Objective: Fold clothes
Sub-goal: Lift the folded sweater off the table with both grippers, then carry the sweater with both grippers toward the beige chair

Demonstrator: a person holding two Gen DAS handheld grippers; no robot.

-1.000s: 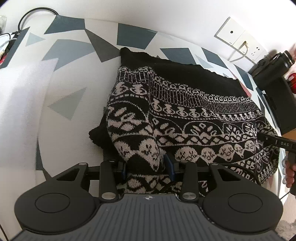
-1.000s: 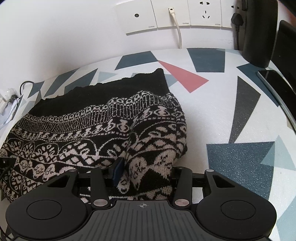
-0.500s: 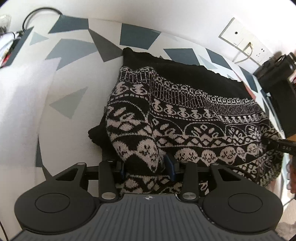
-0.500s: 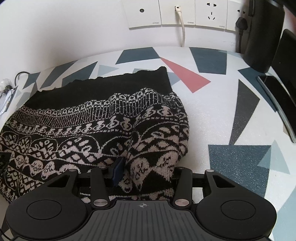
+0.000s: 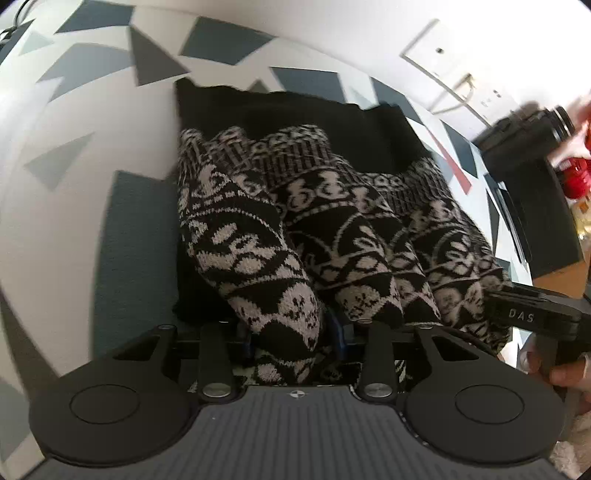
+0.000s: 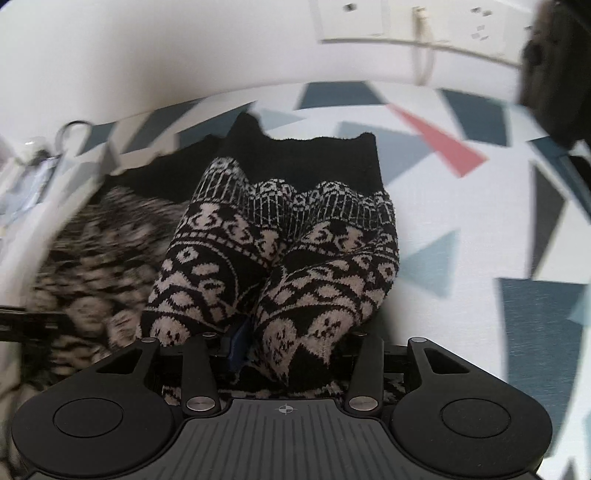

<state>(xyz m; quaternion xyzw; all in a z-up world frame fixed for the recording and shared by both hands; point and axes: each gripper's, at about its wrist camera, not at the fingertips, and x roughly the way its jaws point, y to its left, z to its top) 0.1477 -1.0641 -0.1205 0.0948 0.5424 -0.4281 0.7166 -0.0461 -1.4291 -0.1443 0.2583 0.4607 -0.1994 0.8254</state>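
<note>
The black-and-cream patterned sweater (image 5: 332, 206) lies bunched on the table (image 5: 74, 155), a white top scattered with grey, blue and red triangles; its plain black band sits at the far edge, toward the wall sockets (image 6: 351, 16). The left gripper (image 5: 293, 332) has its jaws clamped on a fold at the sweater's near edge, the knit raised in a ridge between the blue pads; the right gripper (image 6: 284, 347) is likewise closed on a near fold on the sweater's other side. To the right of the sweater, a hand (image 5: 565, 373) holds the right gripper's handle; a black device (image 5: 528, 129) stands beyond.
</note>
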